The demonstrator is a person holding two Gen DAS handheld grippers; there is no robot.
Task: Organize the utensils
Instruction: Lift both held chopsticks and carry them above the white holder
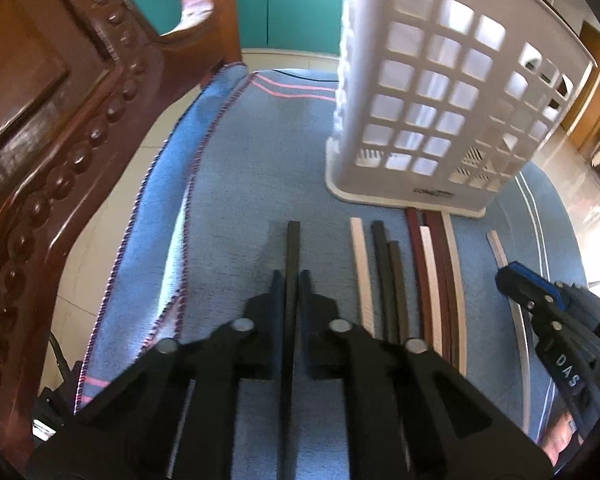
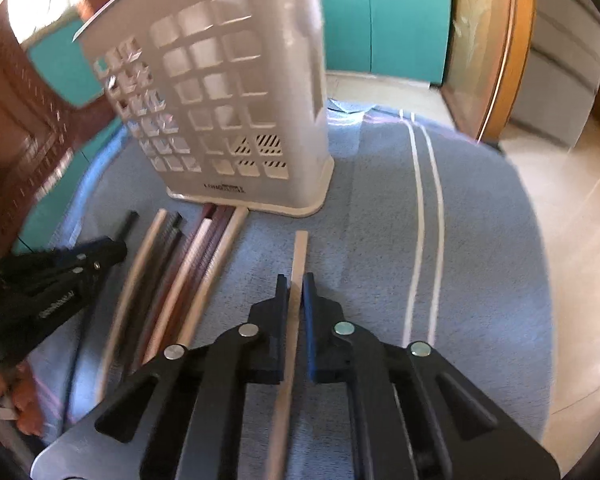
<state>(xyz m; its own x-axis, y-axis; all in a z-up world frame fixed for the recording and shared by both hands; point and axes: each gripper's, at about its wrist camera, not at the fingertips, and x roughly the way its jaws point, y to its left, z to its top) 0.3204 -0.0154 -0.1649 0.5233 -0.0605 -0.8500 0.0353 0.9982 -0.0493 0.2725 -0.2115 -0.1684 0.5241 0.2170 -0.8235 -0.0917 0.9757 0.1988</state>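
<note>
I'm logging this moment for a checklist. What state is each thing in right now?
left gripper: jaws shut on the black stick
black stick: clamped, lying along the blue cloth
right gripper: jaws shut on the pale stick
pale stick: clamped, apart from the bundle
remaining sticks: lying side by side, untouched
white basket: upright, appears empty
blue cloth: spread flat

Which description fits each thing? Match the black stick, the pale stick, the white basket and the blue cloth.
1 black stick
2 pale stick
3 white basket
4 blue cloth

A stands upright behind the sticks
B lies under everything
C between the left gripper's fingers
D between the right gripper's fingers

Pairs: 1-C, 2-D, 3-A, 4-B
</note>
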